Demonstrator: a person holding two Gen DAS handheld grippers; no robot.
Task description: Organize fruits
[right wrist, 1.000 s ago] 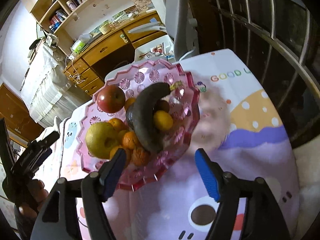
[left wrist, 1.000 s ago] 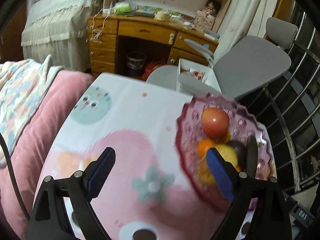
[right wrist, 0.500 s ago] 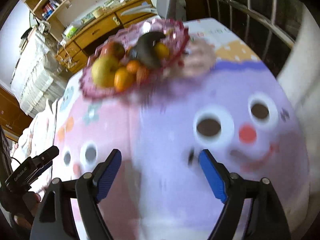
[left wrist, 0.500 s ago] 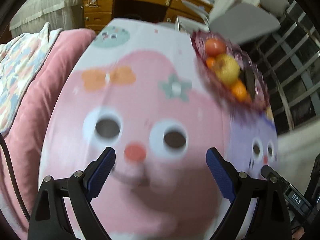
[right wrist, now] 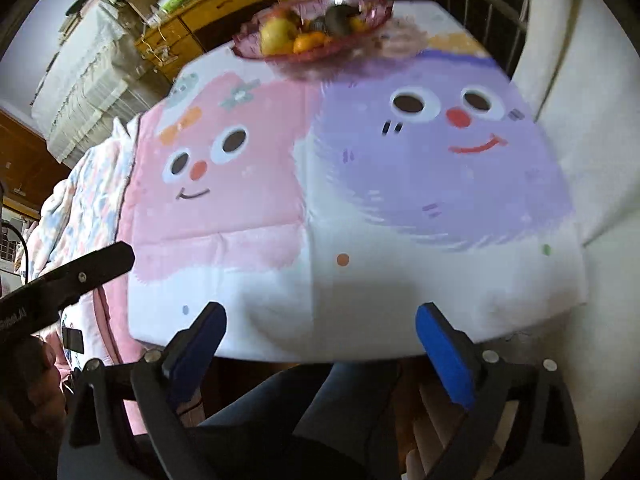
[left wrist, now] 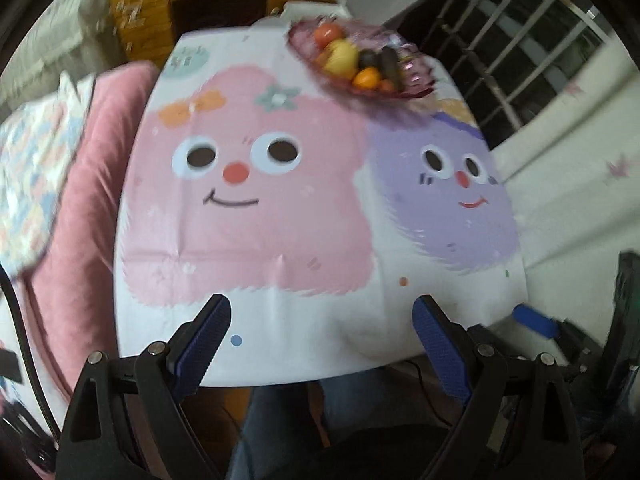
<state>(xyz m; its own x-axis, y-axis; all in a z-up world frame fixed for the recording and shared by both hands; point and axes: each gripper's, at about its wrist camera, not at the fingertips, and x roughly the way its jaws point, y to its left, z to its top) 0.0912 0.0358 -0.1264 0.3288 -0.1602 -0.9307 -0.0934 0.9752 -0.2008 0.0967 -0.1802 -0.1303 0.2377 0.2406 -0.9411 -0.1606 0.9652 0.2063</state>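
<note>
Fruit sits piled in a pink scalloped glass bowl (left wrist: 412, 80) at the far end of the table, well apart from both grippers. Contents as seen from the left wrist: a red apple (left wrist: 328, 33) at the back, a yellow pear-like fruit (left wrist: 341, 57) beside it, an orange (left wrist: 367, 77) toward the front, and a blackened banana (left wrist: 390, 65) lying across the pile. Smaller items underneath are too blurred to identify. The bowl rests on a tablecloth (left wrist: 280, 312) printed with a pink cartoon face and a purple one; the cloth between bowl and near edge carries nothing. Left gripper (left wrist: 322, 318) hangs over the near table edge, jaws spread wide, nothing between them. Right gripper (right wrist: 320, 322) is likewise over the near edge — its jaws have just been opening and now stand wide, nothing between the blue pads (right wrist: 444, 354). Below the edge, the person's legs in dark trousers (right wrist: 288, 408) are visible. A pink cushion (left wrist: 88, 200) lies beside the table.
</note>
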